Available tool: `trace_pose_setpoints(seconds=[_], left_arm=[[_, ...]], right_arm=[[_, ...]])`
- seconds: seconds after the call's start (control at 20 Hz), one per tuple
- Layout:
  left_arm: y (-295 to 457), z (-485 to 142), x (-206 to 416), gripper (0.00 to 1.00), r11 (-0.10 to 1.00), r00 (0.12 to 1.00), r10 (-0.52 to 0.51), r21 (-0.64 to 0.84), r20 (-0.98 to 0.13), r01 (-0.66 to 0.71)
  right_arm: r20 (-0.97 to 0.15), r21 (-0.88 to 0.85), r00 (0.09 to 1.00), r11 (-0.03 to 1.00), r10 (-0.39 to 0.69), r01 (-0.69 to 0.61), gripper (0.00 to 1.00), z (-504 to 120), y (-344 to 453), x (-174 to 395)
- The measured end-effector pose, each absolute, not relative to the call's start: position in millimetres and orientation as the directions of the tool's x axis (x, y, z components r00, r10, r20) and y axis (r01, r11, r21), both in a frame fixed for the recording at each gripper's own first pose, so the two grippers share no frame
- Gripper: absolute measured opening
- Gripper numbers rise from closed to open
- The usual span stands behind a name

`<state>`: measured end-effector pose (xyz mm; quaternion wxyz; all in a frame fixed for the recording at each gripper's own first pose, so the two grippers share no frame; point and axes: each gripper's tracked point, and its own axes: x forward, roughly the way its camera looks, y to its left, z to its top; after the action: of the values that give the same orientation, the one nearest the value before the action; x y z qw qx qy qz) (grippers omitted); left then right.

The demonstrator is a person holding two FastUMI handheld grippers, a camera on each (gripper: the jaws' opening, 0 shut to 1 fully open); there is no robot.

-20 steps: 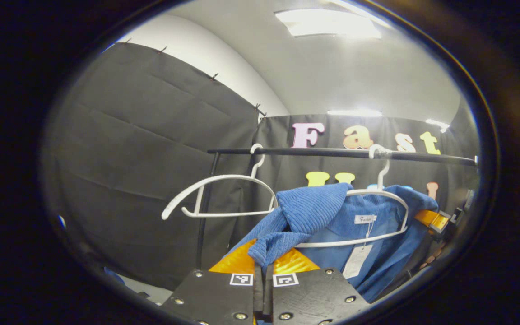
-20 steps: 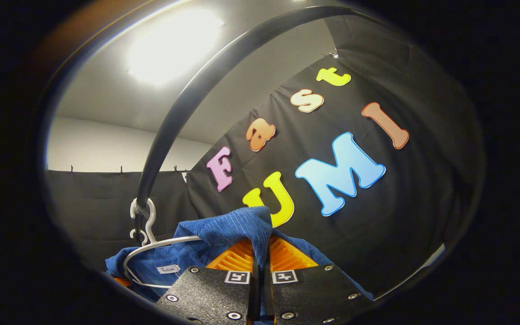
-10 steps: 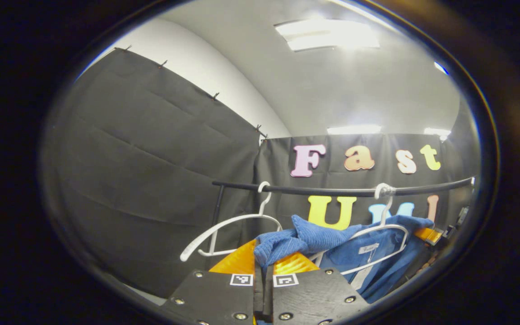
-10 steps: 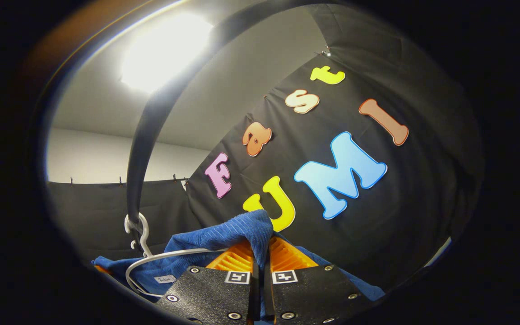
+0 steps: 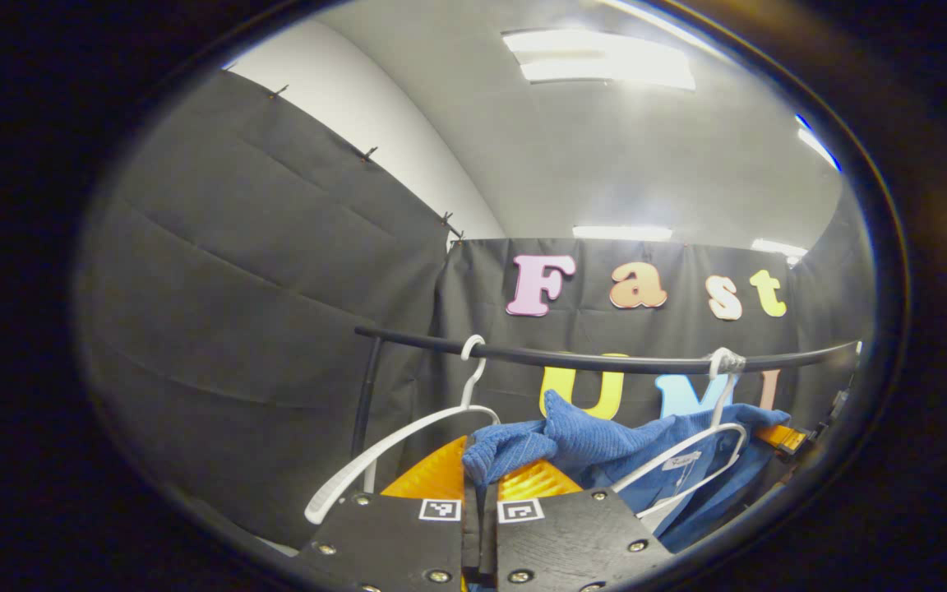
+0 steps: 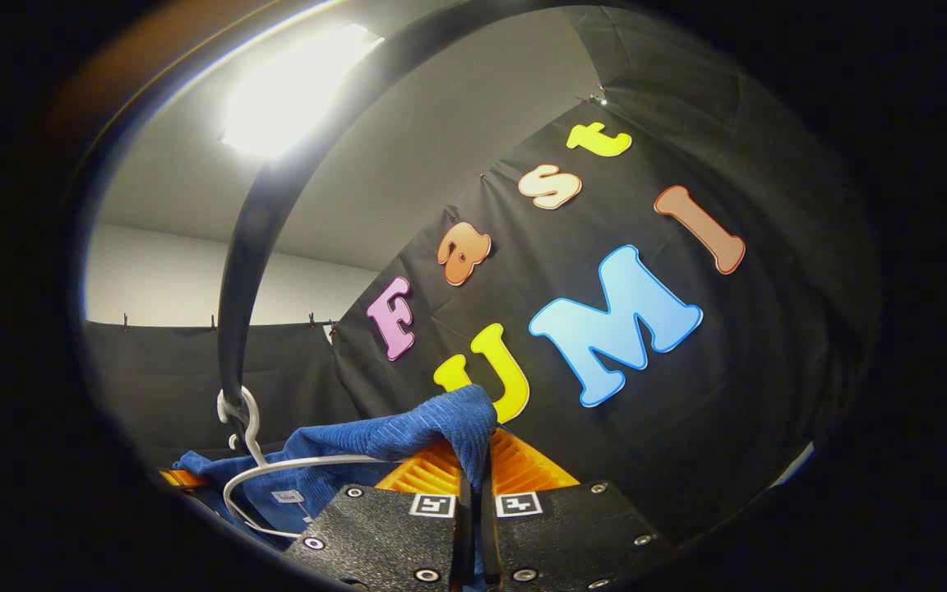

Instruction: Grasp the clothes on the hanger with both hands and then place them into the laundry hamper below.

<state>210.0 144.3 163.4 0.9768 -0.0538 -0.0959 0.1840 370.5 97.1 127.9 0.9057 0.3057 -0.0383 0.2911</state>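
- Blue ribbed cloth, the clothes (image 5: 572, 436), is bunched between the fingers of my left gripper (image 5: 480, 485); both fingers press on a fold, pinched so the fabric can be drawn off its support.
- My right gripper (image 6: 473, 477) is likewise clamped on a fold of the same garment (image 6: 408, 432), at six o'clock in the right gripper view. Holding one side each keeps the cloth spread, I judge, so it slides off evenly.
- Just beyond, at four o'clock in the left gripper view, the white hanger (image 5: 687, 452) sits tilted inside the garment's neck, its hook on the black rail (image 5: 605, 359).
- At seven o'clock in that view a second, bare white hanger (image 5: 391, 448) hangs from the rail.
- Farther off stands the booth's black cloth wall (image 5: 260, 312), with ceiling lights (image 5: 597, 66) at twelve o'clock.
- I judge the garment is partly off; the laundry hamper lies below, still to be reached.
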Motion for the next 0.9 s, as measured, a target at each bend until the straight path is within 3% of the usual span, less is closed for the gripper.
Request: trace_pose_setpoints(seconds=[0.05,0.1,0.25,0.55,0.9], left_arm=[[147,165,217,0.01,0.935,0.920,0.352,-0.119,0.172,-0.335],[149,166,225,0.06,0.941,0.925,0.338,-0.098,0.174,-0.325],[150,157,249,0.01,0.955,0.942,0.297,-0.042,0.157,-0.294],[132,119,305,0.01,0.977,0.976,0.199,-0.094,0.093,-0.190],[125,100,310,0.01,0.973,0.983,0.155,-0.190,0.102,-0.134]], right_arm=[[0.247,0.529,0.829,0.647,0.501,-0.549,0.04,128,95,372],[0.246,0.526,0.833,0.654,0.496,-0.544,0.04,130,94,375],[0.238,0.518,0.850,0.679,0.470,-0.520,0.04,130,91,385],[0.173,0.519,0.904,0.744,0.392,-0.422,0.04,108,61,415],[0.125,0.459,0.923,0.804,0.363,-0.378,0.04,77,48,412]])
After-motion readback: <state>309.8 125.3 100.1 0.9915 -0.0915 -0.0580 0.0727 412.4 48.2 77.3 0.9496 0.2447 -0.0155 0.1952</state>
